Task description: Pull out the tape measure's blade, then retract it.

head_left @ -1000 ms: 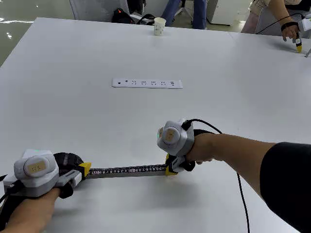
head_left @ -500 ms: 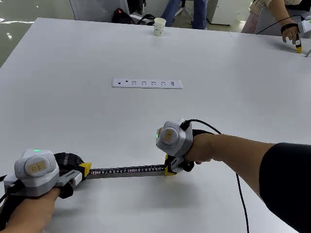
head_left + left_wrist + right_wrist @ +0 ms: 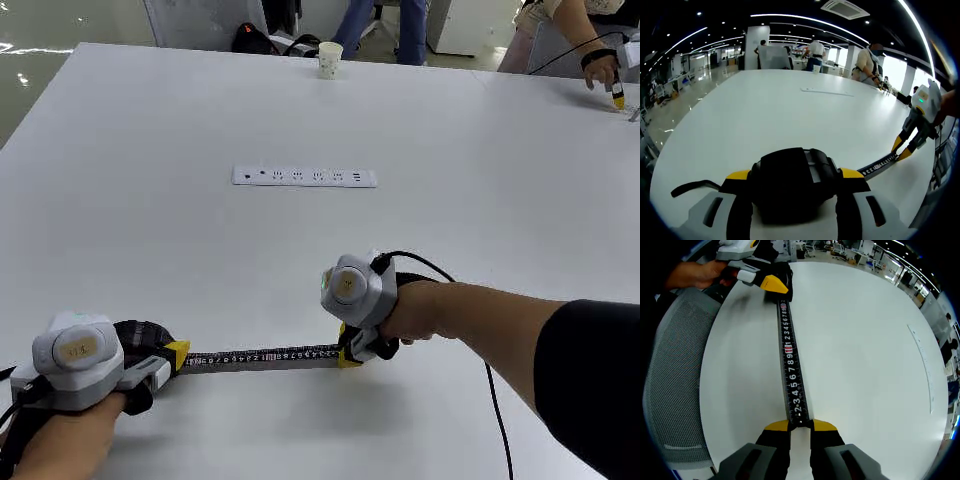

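At 8 o'clock in the head view, the left tool [image 3: 160, 362] is clamped on the tape measure's black case [image 3: 792, 175], one jaw on each side, with the case low over the white table [image 3: 420, 150]. From the case the blade [image 3: 262, 354] runs out toward 3 o'clock, lying flat and straight on the table with its numbers facing up. At its far end the right tool [image 3: 800, 426] is closed on the blade's tip, near 6 o'clock in the head view.

The blade looks only partly drawn. The step likely goes best if the left tool holds the case firm and level while the right tool moves straight along the blade's line, without twisting or lifting it. For the return, I would walk the pinched tip back slowly, not release it to snap.
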{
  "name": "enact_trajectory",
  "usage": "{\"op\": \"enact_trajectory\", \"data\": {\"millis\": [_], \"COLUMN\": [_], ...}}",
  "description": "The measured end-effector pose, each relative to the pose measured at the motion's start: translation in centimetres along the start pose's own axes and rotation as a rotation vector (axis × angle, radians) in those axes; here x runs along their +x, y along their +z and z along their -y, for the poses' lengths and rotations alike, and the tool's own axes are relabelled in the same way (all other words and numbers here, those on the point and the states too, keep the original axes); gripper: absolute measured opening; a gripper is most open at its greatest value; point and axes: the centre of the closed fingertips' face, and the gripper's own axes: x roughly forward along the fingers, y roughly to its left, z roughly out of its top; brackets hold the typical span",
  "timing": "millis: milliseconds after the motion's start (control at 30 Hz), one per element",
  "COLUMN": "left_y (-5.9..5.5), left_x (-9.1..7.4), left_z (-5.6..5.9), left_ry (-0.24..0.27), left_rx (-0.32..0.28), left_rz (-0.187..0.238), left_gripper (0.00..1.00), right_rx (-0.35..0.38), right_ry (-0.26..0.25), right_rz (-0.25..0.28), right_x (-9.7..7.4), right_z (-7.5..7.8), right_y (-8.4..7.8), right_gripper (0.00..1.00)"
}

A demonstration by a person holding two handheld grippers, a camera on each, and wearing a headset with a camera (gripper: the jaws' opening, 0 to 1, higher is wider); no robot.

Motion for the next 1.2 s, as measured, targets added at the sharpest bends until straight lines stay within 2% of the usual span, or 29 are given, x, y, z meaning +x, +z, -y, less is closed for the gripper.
{"op": "enact_trajectory", "data": {"millis": [433,1200], "left_y": [-0.03,0.00], "left_x": [0.11,0.13], "left_z": [-0.06,-0.12], "left_ry": [-0.002,-0.003], "left_rx": [0.000,-0.001], "left_rz": [-0.003,-0.005], "left_gripper": [0.63,0.63], "right_rx": [-0.008,-0.032], "right_ry": [0.003,0.006], "right_rz": [0.026,0.028], "right_x": [0.01,0.21], "right_z": [-0.06,-0.17], "right_y": [0.35,0.95], "right_gripper": [0.11,0.11]}}
